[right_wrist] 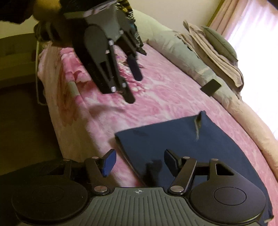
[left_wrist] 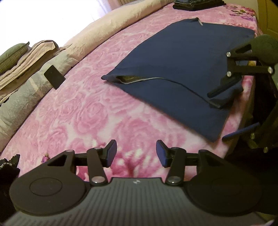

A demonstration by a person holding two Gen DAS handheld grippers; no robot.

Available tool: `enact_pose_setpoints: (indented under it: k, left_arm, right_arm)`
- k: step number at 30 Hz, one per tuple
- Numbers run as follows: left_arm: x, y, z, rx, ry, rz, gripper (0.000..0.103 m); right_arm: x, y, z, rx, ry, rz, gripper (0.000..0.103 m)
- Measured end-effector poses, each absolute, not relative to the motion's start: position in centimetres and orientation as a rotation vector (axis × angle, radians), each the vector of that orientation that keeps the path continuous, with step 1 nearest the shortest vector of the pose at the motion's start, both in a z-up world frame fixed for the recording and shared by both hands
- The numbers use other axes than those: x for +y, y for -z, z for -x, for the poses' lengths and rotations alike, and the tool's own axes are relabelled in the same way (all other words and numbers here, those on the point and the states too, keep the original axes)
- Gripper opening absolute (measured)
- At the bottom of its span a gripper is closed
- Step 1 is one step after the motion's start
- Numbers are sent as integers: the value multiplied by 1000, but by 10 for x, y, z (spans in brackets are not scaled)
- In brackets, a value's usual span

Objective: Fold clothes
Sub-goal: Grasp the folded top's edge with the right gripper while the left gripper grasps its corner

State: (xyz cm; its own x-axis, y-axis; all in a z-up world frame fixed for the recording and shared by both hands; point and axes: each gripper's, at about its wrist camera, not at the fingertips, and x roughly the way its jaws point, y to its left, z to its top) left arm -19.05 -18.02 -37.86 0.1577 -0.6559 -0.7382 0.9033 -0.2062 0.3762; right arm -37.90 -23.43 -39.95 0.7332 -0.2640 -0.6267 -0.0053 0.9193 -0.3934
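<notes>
A navy blue garment (left_wrist: 177, 69) lies folded flat on the pink rose-pattern bedspread (left_wrist: 83, 111); a grey hem shows along its near edge. In the right wrist view the garment (right_wrist: 182, 144) lies just ahead of my right gripper (right_wrist: 138, 162), which is open and empty over the garment's near corner. My left gripper (left_wrist: 136, 153) is open and empty above bare bedspread, left of the garment. The right gripper also shows in the left wrist view (left_wrist: 224, 111), open at the garment's right edge. The left gripper shows in the right wrist view (right_wrist: 134, 85).
A rolled beige duvet (left_wrist: 107, 29) and grey pillows (left_wrist: 20, 100) line the far side of the bed. A small black flat object (left_wrist: 54, 79) leans on a pillow. Folded dark clothes (left_wrist: 198, 4) sit at the far end. The bed edge (right_wrist: 57, 107) drops to the floor.
</notes>
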Motion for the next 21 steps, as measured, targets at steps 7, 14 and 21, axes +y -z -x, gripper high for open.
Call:
enact_pose_setpoints:
  k: [7,14,21]
  left_arm:
    - [-193,387,190,154,1472,-1120,60]
    - [-231,400,196,-30,1518,-1208,62]
    - [-265,414,194,-141,1546,-1262,64]
  right_arm:
    - [-236,413,371,734,205,533,60]
    - [-252,422,388,755,318,581,35]
    - [-260,409,400,720,335,528,4]
